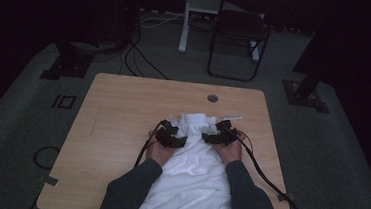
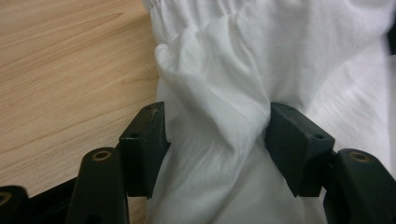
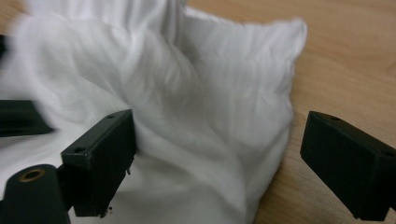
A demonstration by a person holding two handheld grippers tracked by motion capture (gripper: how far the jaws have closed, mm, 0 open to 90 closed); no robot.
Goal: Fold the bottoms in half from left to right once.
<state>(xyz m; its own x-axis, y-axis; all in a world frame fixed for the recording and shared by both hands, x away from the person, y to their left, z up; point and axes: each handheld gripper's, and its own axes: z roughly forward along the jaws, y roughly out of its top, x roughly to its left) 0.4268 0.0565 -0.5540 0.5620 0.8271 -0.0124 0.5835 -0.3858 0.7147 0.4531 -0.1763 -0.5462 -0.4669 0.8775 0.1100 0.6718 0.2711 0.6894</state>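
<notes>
My wooden table (image 1: 113,109) has a round grommet hole (image 1: 212,98) near its far edge. A crumpled white cloth (image 1: 193,175) lies on it.

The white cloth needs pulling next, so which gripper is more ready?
Probably the left gripper: a fold of the white cloth is bunched between both its jaws. The right gripper stands wide open, one jaw over bare table.

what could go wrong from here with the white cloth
1. The left gripper has a bunched fold of the white cloth between its fingers; pulling might drag the whole garment across the table rather than spread it.
2. The right gripper stands open, one finger over bare wood past the cloth's edge, so closing may catch only a thin edge or miss.
</notes>
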